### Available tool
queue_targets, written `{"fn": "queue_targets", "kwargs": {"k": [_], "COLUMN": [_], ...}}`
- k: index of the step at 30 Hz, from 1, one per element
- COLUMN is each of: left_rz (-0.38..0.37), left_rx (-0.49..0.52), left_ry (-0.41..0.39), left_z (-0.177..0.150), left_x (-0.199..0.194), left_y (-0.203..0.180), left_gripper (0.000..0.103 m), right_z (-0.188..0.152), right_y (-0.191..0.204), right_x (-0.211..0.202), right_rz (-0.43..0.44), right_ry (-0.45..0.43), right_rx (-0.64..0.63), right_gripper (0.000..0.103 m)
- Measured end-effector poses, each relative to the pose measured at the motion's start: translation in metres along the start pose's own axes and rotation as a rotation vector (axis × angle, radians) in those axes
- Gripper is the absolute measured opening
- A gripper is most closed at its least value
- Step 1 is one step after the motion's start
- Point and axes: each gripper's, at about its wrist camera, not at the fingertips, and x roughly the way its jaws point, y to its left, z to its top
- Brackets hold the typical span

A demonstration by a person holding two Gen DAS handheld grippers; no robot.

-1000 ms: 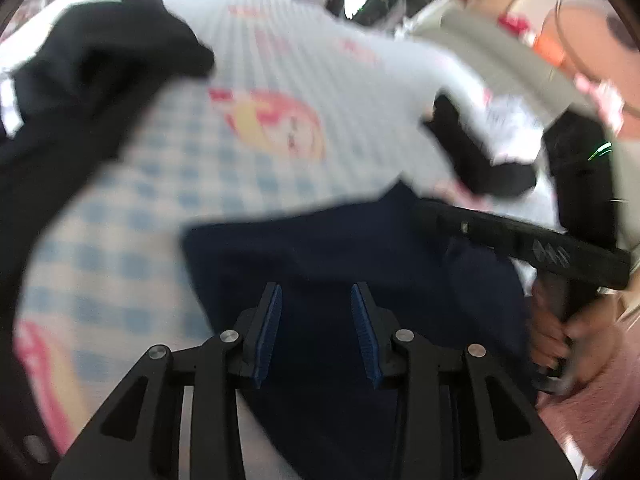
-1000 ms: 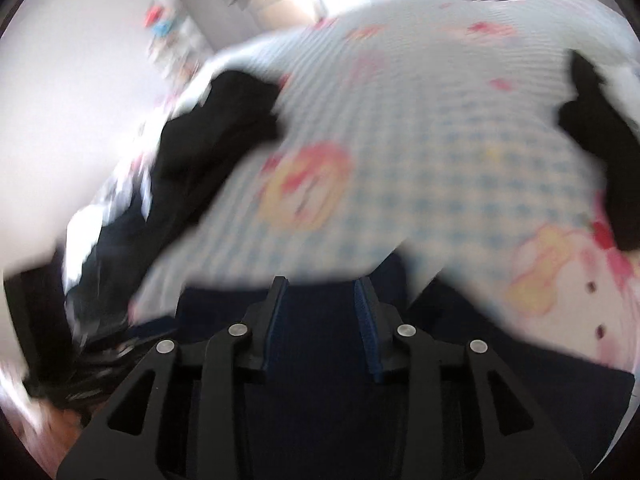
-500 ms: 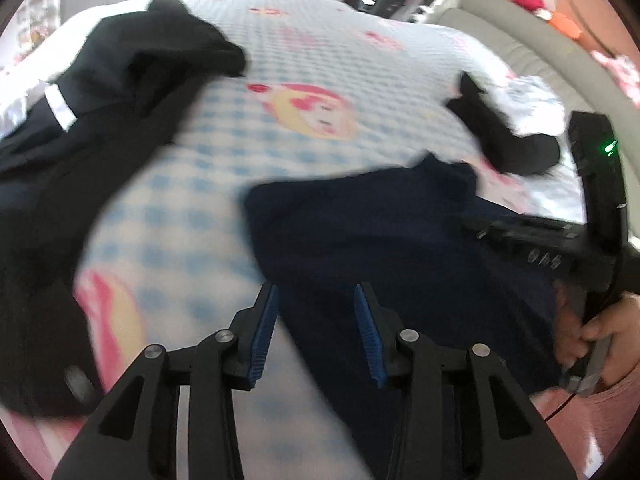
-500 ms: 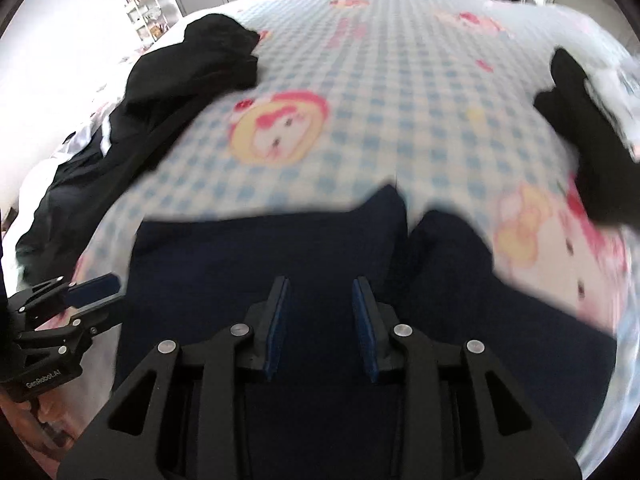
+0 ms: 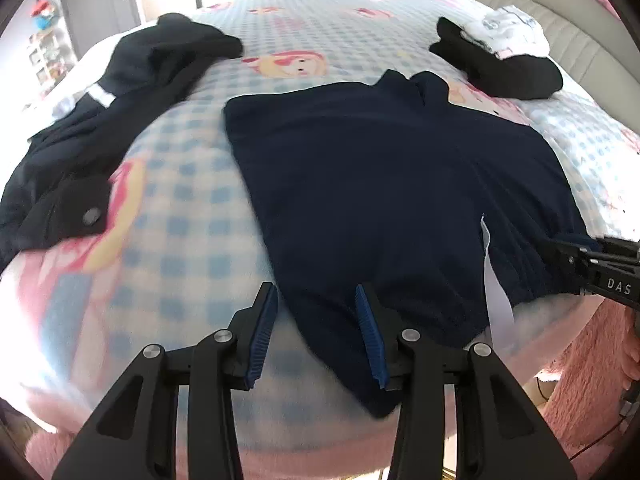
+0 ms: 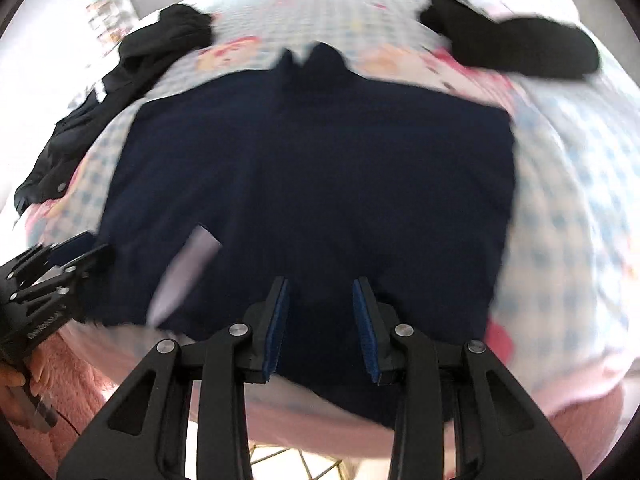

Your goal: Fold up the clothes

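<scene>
A pair of navy shorts (image 5: 380,184) lies spread flat on the checked bed blanket (image 5: 180,220), waistband toward me and legs pointing away. A white label (image 5: 494,288) sticks out at the waistband. My left gripper (image 5: 316,296) hovers open over the waistband's near left corner, its pads clear of the cloth. My right gripper (image 6: 320,292) stands open above the waistband of the shorts (image 6: 320,168), further right. Each gripper shows in the other view, the right gripper (image 5: 576,256) at the waistband's right end and the left gripper (image 6: 76,256) at its left end.
A black jacket (image 5: 120,92) sprawls on the left of the bed. A black garment (image 5: 500,68) and a white one (image 5: 508,32) lie at the far right by the grey headboard (image 5: 560,12). Pink fluffy fabric (image 5: 600,360) hangs along the near edge. A hand (image 6: 16,380) shows low left.
Both grippers have drawn back from over the middle of the shorts to the near waistband edge and spread apart, left and right. The shorts now lie flat.
</scene>
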Motion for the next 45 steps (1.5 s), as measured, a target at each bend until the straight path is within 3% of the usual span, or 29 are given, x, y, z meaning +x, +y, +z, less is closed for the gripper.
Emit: {"fn": "queue_targets", "kwargs": {"k": [3,6,7,8,10,12,15,18,22,25,30,36,42,45], "left_rz": [0.031,0.023,-0.021,-0.055,-0.074,-0.062,0.071,0.041,0.024,-0.027,-0.094,-0.059,-0.085,-0.11], "left_rx": [-0.05,-0.115,-0.141,-0.149,-0.143,-0.127,-0.082,-0.127,-0.182,-0.137,-0.028,-0.013,-0.039,-0.012], "left_ry": [0.005,-0.024,-0.041,-0.047,-0.049,-0.035,0.032,0.027,-0.039,-0.08,-0.085,0.0,-0.035,-0.066], "left_z": [-0.007,-0.015,-0.017,-0.017,-0.017,-0.018,-0.024,-0.028,-0.025,-0.013,0.012,0.002,0.004,0.018], "left_x": [-0.005,-0.017,-0.022,-0.023,-0.02,-0.015,0.001,-0.003,-0.02,-0.026,-0.007,0.029,0.013,0.008], "left_y": [0.011,0.023,0.025,0.024,0.019,0.013,0.012,0.025,0.033,0.02,-0.026,-0.021,-0.014,-0.026], "left_gripper": [0.052,0.052,0.052,0.052,0.052,0.052,0.055,0.058,0.057,0.056,0.056,0.056,0.056,0.056], "right_z": [-0.01,-0.015,-0.017,-0.019,-0.024,-0.029,-0.039,-0.047,-0.045,-0.037,-0.03,-0.042,-0.048,-0.034], "right_y": [-0.014,-0.019,-0.02,-0.021,-0.026,-0.034,-0.05,-0.063,-0.076,-0.078,-0.068,-0.07,-0.095,-0.083], "right_x": [-0.007,-0.035,-0.046,-0.056,-0.061,-0.051,-0.035,-0.031,-0.048,-0.054,-0.035,-0.025,-0.034,-0.044], "right_rz": [-0.021,-0.04,-0.037,-0.033,-0.028,-0.038,-0.038,-0.049,-0.024,-0.029,-0.012,-0.022,0.035,0.037], "right_ry": [-0.005,-0.058,-0.089,-0.121,-0.14,-0.101,-0.04,-0.002,-0.052,-0.088,-0.058,-0.04,-0.055,-0.102], "right_rx": [0.022,0.043,0.046,0.05,0.057,0.082,0.135,0.165,0.186,0.174,0.162,0.153,0.234,0.181], "right_gripper": [0.033,0.034,0.036,0.047,0.053,0.053,0.053,0.053,0.053,0.053,0.053,0.053,0.053,0.053]}}
